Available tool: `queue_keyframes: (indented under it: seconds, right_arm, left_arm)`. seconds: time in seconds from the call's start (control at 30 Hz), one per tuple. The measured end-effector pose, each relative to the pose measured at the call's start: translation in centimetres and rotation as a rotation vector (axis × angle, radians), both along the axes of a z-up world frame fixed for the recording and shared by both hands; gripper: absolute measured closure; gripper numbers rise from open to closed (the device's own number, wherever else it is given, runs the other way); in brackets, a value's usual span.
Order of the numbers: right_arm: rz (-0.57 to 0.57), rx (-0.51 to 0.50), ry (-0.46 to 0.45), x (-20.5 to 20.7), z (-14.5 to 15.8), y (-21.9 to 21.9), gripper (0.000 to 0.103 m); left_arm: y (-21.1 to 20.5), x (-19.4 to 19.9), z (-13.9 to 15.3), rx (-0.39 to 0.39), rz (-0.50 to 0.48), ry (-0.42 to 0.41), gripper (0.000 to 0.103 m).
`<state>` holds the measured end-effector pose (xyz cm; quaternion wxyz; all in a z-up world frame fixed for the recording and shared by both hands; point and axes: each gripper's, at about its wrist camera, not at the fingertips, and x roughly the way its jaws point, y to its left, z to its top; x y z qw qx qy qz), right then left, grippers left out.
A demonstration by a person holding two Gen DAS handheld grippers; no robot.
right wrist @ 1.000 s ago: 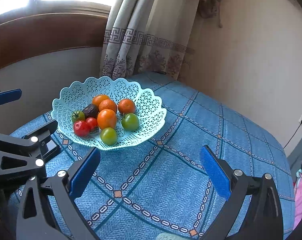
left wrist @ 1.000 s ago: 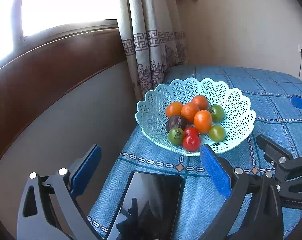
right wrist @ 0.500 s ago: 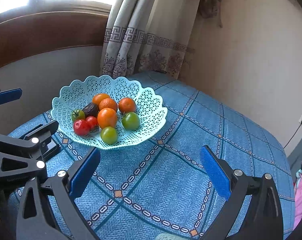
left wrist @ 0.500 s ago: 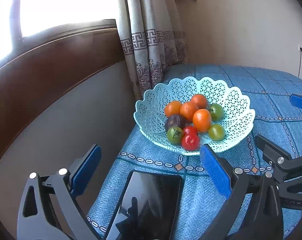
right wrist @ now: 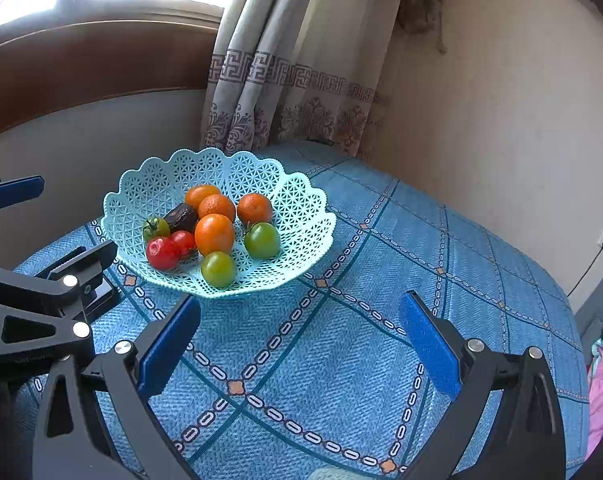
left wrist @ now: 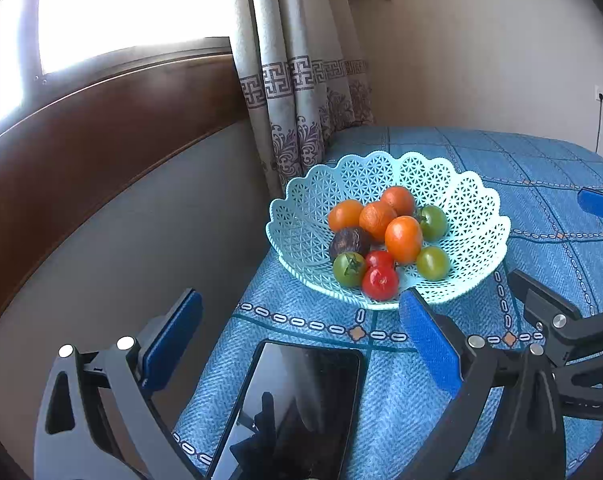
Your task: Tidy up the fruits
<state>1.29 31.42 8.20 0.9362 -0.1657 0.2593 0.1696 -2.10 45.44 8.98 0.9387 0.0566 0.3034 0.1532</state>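
A pale turquoise lattice basket (left wrist: 473,216) (right wrist: 301,208) stands on the blue tablecloth. Inside lie several oranges (left wrist: 402,239) (right wrist: 214,234), two red tomatoes (left wrist: 379,282) (right wrist: 161,253), green tomatoes (left wrist: 432,263) (right wrist: 218,269) and one dark wrinkled fruit (left wrist: 348,242) (right wrist: 181,217). My left gripper (left wrist: 299,336) is open and empty, short of the basket over the table's left edge. My right gripper (right wrist: 299,336) is open and empty too, hovering over bare cloth in front of the basket. Each gripper shows at the side of the other's view.
A black phone (left wrist: 289,408) lies flat on the cloth below the left gripper. The blue patterned tablecloth (right wrist: 381,320) stretches to the right. A curtain (right wrist: 277,80) and wall stand behind the basket; the table's left edge drops off near a wood-panelled wall (left wrist: 81,140).
Both views have shifted only slightly; the basket sits marginally lower left in the left wrist view. Both grippers stay open and empty.
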Motion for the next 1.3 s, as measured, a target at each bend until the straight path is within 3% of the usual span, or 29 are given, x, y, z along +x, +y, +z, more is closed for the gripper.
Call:
queue_keyframes:
  seconds: [1.3]
  right_arm:
    - [0.023, 0.009, 0.018, 0.6, -0.3, -1.2, 0.005]
  left_arm:
    - [0.2, 0.1, -0.2, 0.004, -0.001, 0.003, 0.003]
